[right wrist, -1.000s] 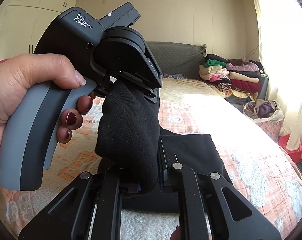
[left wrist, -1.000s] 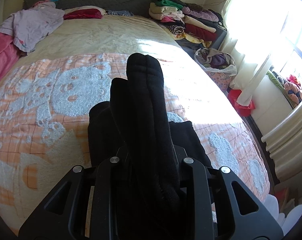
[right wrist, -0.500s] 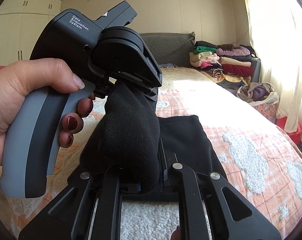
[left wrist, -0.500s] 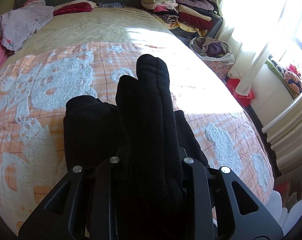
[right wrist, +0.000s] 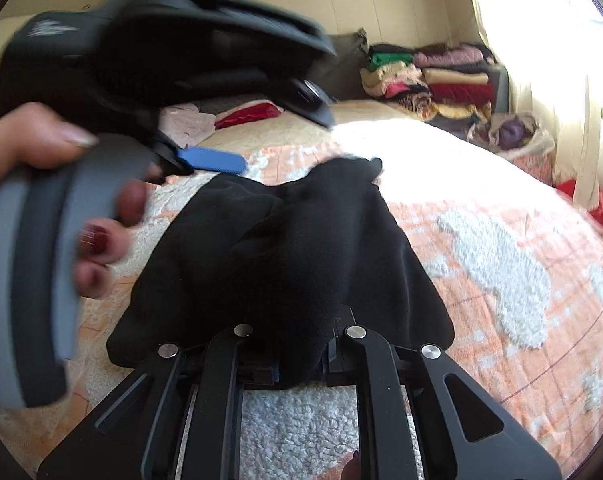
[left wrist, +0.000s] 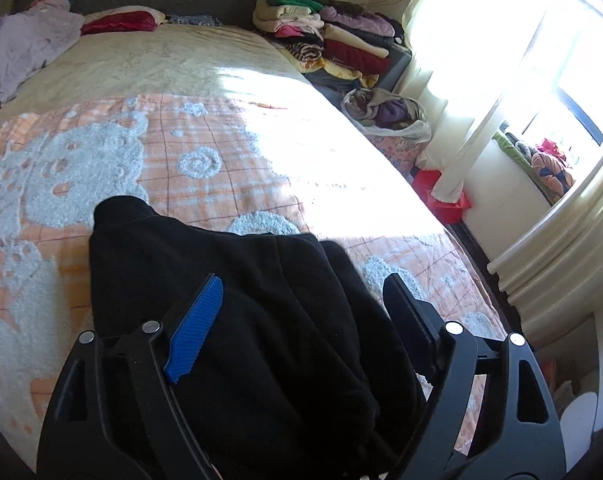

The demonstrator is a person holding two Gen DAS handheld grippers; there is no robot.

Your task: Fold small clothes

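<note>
A small black garment [left wrist: 237, 304] lies bunched on the orange and white blanket [left wrist: 189, 148]. My left gripper [left wrist: 301, 292] is open, its blue-padded finger [left wrist: 195, 328] and black finger on either side of the cloth, not pinching it. In the right wrist view the same garment [right wrist: 301, 248] lies in front, and my right gripper [right wrist: 297, 344] is shut on its near fold. The left gripper, blurred and held in a hand, shows at the upper left of that view with its blue pad [right wrist: 211, 159] above the cloth's far edge.
A stack of folded clothes [left wrist: 333, 40] stands beside the bed at the far right, with a bag of clothes [left wrist: 385, 114] below it. Loose pink and lilac clothes [left wrist: 25, 44] lie at the bed's far left. Curtains and a window are on the right.
My left gripper has opened and let go of the black garment, which dropped from upright onto the bed. The right gripper has stayed shut on the garment and come lower.
</note>
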